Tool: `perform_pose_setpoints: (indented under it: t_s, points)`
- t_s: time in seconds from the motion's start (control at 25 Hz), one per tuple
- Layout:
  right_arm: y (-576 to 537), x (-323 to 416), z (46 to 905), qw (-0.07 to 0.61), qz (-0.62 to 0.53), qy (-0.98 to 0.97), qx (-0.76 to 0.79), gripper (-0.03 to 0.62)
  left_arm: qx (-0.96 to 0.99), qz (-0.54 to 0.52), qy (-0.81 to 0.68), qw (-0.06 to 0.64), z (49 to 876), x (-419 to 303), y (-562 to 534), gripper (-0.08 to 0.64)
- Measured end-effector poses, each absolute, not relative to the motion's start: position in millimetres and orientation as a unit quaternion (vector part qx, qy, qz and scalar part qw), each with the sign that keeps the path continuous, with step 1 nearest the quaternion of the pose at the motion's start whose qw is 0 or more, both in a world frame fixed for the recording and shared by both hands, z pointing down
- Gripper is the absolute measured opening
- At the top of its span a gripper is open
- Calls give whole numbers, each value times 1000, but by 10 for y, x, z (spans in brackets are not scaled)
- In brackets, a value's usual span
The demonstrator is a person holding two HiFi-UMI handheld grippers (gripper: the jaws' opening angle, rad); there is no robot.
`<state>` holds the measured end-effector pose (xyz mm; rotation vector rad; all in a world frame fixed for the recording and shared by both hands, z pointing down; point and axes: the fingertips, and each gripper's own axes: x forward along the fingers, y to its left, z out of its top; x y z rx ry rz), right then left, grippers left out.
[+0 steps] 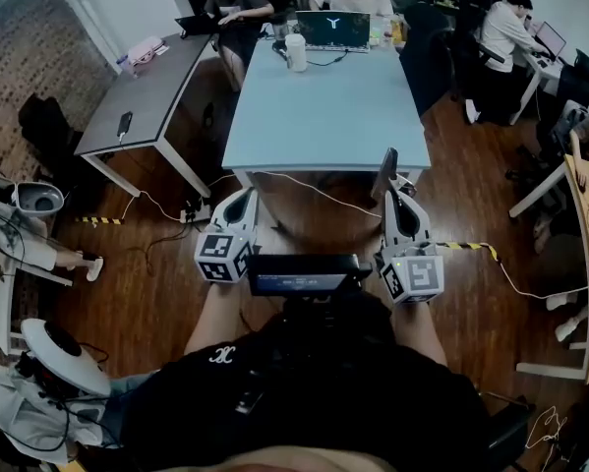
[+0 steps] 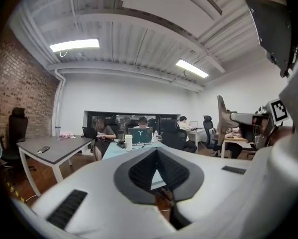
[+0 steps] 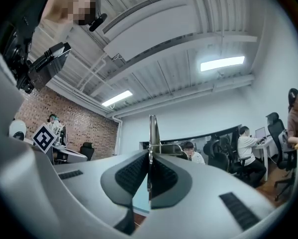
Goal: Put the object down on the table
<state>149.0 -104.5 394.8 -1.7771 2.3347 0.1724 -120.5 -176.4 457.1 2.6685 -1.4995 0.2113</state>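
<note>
**Flat object: clamped in the right tongs, off the desk**

Flat object (image 1: 386, 172) is a thin dark slab. It stands upright out of the right tongs (image 1: 397, 195), which you hold in front of the near edge of the light blue desk (image 1: 323, 116). In the head view its upper end overlaps that near edge, towards the desk's right corner. It is not lying on the desk.

**Right tongs.** In the right gripper view the slab (image 3: 151, 133) shows edge-on as a narrow vertical strip. The tongs (image 3: 149, 156) are closed on it, with a dark ribbed pad pressed against each face. The strip rises well above the jaw tips.

**Left tongs.** You hold the left tongs (image 1: 243, 197) level with the right, well apart from them and also short of the desk edge. In the left gripper view the tongs (image 2: 156, 152) are closed tip to tip, with nothing between them.

**Desk.** At the far end stand an open laptop (image 1: 332, 29) and a white cup (image 1: 296, 52). The near half of the top is bare. A white cable (image 1: 304, 187) hangs along the near edge.

**Surroundings.** A grey desk (image 1: 151, 96) stands to the left of the blue one, with a phone (image 1: 125, 123) near its front edge. Both tongs hang over the wooden floor (image 1: 471, 293).
</note>
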Motion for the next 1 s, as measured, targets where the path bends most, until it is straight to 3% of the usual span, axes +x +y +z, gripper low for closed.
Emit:
perform_pose_setpoints:
  t_s: [0.52,1.0]
  points:
    - [-2522,2060,3870,84,45,821,-562,-20,865,56,-498,28,4353,-375,-3185,-9]
    - [-3164,1723,3984,73,27,832,-550,-20,866,65,-495,31,4361,-604,-3742,-9]
